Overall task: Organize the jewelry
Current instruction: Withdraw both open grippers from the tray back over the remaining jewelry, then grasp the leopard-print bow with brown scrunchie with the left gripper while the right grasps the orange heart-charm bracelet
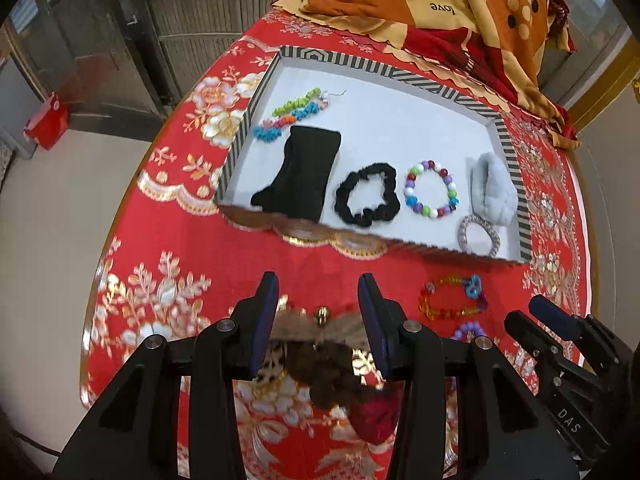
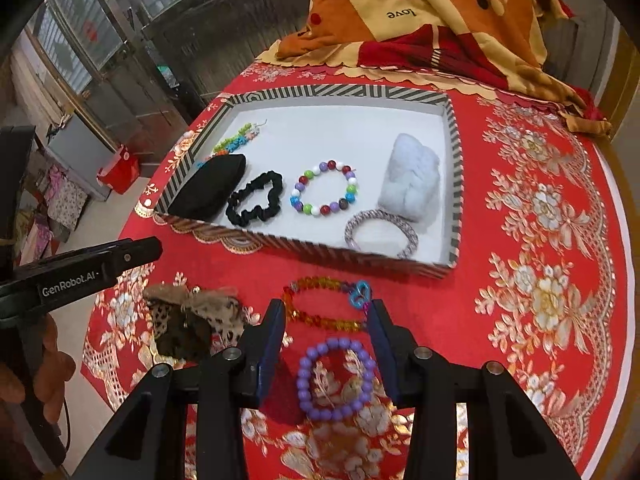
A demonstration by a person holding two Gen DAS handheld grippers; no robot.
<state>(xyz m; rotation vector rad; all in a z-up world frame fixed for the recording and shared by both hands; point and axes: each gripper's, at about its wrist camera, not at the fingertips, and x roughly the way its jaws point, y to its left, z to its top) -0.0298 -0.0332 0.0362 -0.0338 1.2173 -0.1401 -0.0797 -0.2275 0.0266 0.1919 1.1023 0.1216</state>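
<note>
Striped box [image 2: 454, 184] seen on red floral cloth [image 2: 540, 240], already partly filled: coloured bead string [image 1: 294, 110] at far left, black folded band [image 1: 298, 172], black scrunchie [image 1: 366, 194], multicoloured bead bracelet [image 1: 432, 190], grey-white fluffy piece [image 2: 410, 180] and a silvery ring band [image 2: 380, 234] along the near right. Still outside, on the cloth near the box's front wall: leopard-and-brown hair bow [image 2: 192, 320] to the left, red-orange crystal bracelet [image 2: 324, 304] in the middle, purple bead bracelet [image 2: 336, 378] nearest, and a dark red item, partly hidden beside it. Left gripper [image 1: 318, 320] is held wide apart, nothing clasped, the bow lying between its fingers. Right gripper [image 2: 326, 342] is likewise spread and empty, framing the purple bracelet. Task judged past halfway; about four pieces are left to be boxed.
</note>
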